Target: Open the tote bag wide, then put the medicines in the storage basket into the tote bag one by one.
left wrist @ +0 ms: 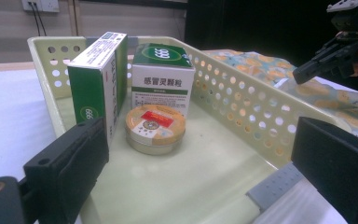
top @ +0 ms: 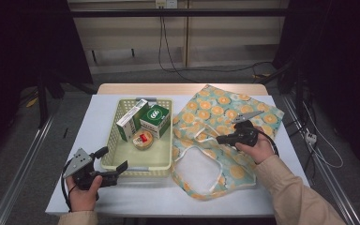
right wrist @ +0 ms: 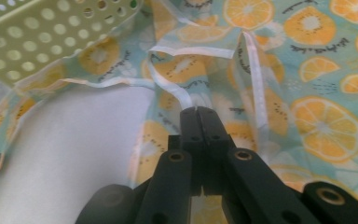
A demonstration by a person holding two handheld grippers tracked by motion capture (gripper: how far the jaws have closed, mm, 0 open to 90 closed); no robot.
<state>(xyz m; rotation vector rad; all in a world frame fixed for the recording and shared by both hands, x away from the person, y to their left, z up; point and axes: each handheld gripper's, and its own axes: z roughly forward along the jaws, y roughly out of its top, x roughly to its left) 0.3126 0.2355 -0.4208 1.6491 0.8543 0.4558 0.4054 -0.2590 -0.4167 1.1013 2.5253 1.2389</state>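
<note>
Tongs (top: pixel 114 165) in your left hand stand spread apart at the near end of the pale green basket (top: pixel 122 159) on the worktop (top: pixel 75 140). Your right tongs (right wrist: pixel 199 112) are clenched on a white strap (right wrist: pixel 175 92) of the orange-print bag (top: pixel 225 117), just beside the basket. Farther in, a round tin (left wrist: pixel 154 127) sits before two green-and-white boxes (left wrist: pixel 161 77).

Pale green basket, orange-slice bag — colours on a white table

The perforated basket (top: pixel 117 158) is pale yellow-green; its two boxes (left wrist: pixel 162 77) are green and white, its round tin (left wrist: pixel 154 128) orange with a red label. The cloth bag (top: pixel 225 112) is light teal with orange citrus slices and white handles — the grippers' jaws black.
</note>
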